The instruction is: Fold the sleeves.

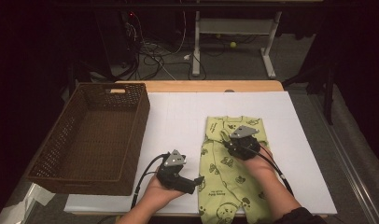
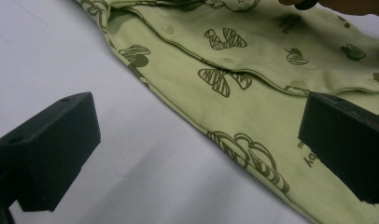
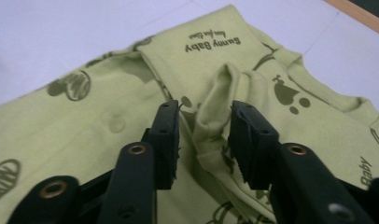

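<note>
- A green baby suit (image 1: 232, 161) lies flat on the white tabletop (image 1: 178, 116), right of the middle. A brown basket (image 1: 92, 137) sits at the left, well apart from it.
- The right gripper (image 3: 204, 135) is over the far part of the suit. Its fingers (image 3: 165, 135) stand a little apart, with a folded-in sleeve (image 3: 220, 102) bunched up between them. The pads do not seem to press it, so it looks let go.
- The left gripper (image 2: 197, 154) waits near the suit's left edge, at the near side. Its fingers (image 2: 52, 149) are spread wide and hold nothing.
- The step looks like folding the suit. To do it well, lay the sleeve flat on the chest and lift the right gripper straight up, so the cloth does not come along.
- The left gripper should take the left edge low down, catch the cloth and not the tabletop, and fold it over evenly.
- The right hand (image 1: 260, 165) hides part of the suit's middle. The near end of the suit is cut off at the tabletop's edge. It is hard to tell if the other sleeve is folded too.
</note>
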### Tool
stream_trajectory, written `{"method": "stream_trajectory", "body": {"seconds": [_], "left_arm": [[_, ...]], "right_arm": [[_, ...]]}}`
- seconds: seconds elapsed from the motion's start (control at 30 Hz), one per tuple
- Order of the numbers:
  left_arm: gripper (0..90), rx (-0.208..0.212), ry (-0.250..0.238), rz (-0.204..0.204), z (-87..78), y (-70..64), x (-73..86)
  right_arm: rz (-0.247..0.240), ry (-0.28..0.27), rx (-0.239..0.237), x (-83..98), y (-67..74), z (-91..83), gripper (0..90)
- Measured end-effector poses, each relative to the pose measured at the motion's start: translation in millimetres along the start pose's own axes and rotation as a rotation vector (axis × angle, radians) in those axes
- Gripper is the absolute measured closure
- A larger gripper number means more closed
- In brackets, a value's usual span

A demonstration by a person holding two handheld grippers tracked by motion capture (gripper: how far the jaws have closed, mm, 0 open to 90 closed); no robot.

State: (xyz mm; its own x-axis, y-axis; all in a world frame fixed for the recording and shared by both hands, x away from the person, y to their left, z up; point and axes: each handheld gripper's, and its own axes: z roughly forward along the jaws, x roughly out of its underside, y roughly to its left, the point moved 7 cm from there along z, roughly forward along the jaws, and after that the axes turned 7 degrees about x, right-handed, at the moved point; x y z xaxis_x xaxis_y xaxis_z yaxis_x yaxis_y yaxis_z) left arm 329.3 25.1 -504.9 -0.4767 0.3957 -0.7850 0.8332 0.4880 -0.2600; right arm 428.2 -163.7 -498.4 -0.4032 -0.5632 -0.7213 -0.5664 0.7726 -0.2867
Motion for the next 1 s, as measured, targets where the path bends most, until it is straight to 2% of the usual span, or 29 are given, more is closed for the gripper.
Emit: {"method": "stream_trajectory", "body": {"seconds": [0.1, 0.27, 0.3, 0.37, 0.53, 0.7, 0.83, 1.0], "left_arm": [[0.0, 0.0, 0.006, -0.003, 0.9, 0.6, 0.5], [0.0, 0.005, 0.015, -0.01, 2.7, 0.3, 1.1], [0.0, 0.007, 0.016, -0.011, 3.1, 0.4, 1.2], [0.0, 0.01, 0.025, -0.015, 3.9, 0.6, 1.7], [0.0, 0.014, 0.043, -0.016, 7.2, 0.5, 3.6], [0.0, 0.005, 0.055, -0.022, 8.3, 1.7, 4.8], [0.0, 0.0, 0.057, -0.028, 8.4, 3.1, 4.9], [1.3, -0.005, 0.066, -0.035, 9.4, 3.5, 5.8]], "right_arm": [[0.016, -0.011, -0.01, -1.4, -1.4, -5.9, 57.3], [0.098, -0.002, -0.031, 5.8, -12.3, -16.4, 39.9], [0.123, 0.003, -0.034, 9.9, -15.7, -19.1, 37.0], [0.139, -0.011, -0.011, 17.3, -23.2, -24.7, 32.7], [0.219, 0.002, -0.004, 41.6, -38.4, -37.7, 14.0], [0.254, -0.014, 0.028, 63.2, -51.9, -57.4, 0.0], [0.271, -0.046, 0.049, 77.3, -56.9, -76.4, 0.0], [0.258, -0.045, 0.055, 92.0, -55.5, -91.7, 0.0]]}}
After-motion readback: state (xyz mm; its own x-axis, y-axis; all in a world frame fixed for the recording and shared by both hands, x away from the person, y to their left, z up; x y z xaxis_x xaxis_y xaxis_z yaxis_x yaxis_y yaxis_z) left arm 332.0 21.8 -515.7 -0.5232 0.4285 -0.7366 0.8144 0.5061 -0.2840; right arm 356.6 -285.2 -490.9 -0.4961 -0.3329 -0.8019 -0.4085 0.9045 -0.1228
